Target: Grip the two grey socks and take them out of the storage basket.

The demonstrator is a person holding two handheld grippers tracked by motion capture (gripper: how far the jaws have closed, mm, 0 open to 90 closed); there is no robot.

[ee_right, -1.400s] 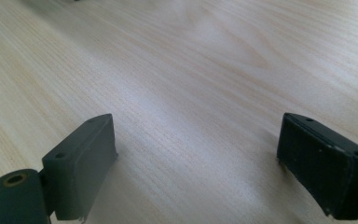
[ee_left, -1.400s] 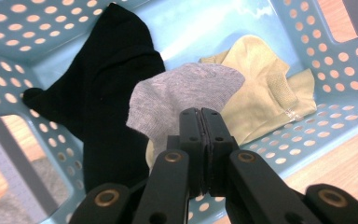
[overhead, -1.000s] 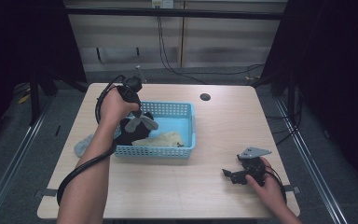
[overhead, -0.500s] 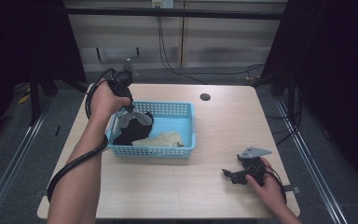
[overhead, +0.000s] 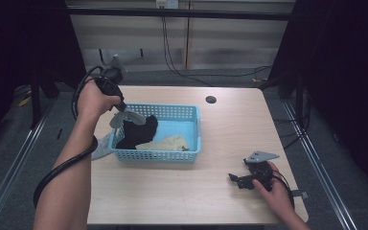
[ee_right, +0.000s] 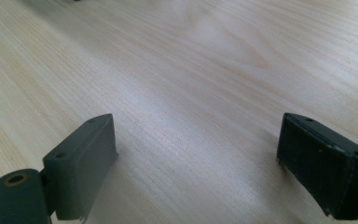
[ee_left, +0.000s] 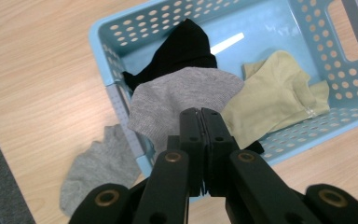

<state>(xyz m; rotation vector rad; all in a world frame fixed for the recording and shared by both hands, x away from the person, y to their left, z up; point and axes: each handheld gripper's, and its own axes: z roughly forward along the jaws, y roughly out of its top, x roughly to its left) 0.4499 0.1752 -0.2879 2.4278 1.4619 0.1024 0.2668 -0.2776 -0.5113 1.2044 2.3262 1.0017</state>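
Basket point(ee_left: 103, 44) holds black sock point(ee_left: 186, 46), yellow sock point(ee_left: 272, 95); left gripper point(ee_left: 200, 114) fingers clenched on grey sock point(ee_left: 182, 100); right gripper point(ee_right: 198, 163) fingers spread.

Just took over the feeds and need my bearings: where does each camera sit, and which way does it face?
High view: above the table's near edge, looking forward and down; both forearms enter below.
Left gripper view: on the left gripper, looking down at the blue basket; jaws pinch a grey sock.
Right gripper view: on the right gripper, low over bare tabletop; jaws apart.
Shared: basket and socks, high and left views.
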